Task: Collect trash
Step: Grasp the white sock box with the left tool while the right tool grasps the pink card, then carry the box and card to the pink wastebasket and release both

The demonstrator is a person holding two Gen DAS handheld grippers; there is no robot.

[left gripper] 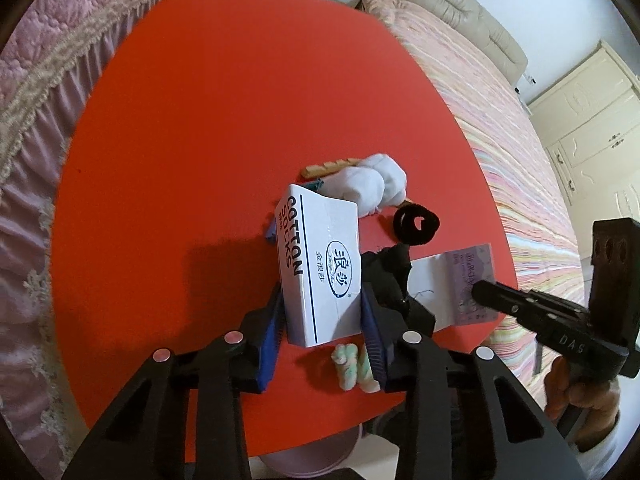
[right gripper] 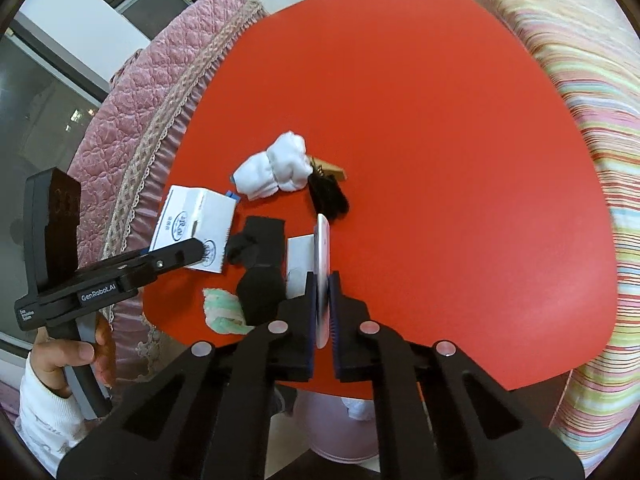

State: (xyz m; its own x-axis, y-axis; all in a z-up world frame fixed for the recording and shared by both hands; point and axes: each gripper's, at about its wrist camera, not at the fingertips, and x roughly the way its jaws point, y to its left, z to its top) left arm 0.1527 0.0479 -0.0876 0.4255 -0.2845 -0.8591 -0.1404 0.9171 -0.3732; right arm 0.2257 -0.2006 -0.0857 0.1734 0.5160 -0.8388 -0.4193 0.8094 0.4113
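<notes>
My left gripper (left gripper: 322, 300) is shut on a white "Cotton Socks" box (left gripper: 320, 264), held above the red table (left gripper: 200, 120); the box also shows in the right wrist view (right gripper: 192, 228). My right gripper (right gripper: 322, 284) is shut on the edge of a thin white and purple card (right gripper: 322, 252), seen flat in the left wrist view (left gripper: 460, 280). A white sock bundle (left gripper: 372, 184), a black hair tie (left gripper: 416, 226), a black cloth (left gripper: 388, 276) and a green-white wad (left gripper: 352, 364) lie near the table's front.
A pink bin (right gripper: 340, 432) with white trash stands below the table's front edge. A wooden clip (left gripper: 328, 168) lies behind the white bundle. A striped bed (left gripper: 520, 160) is on the right and a pink quilted cover (left gripper: 40, 80) on the left.
</notes>
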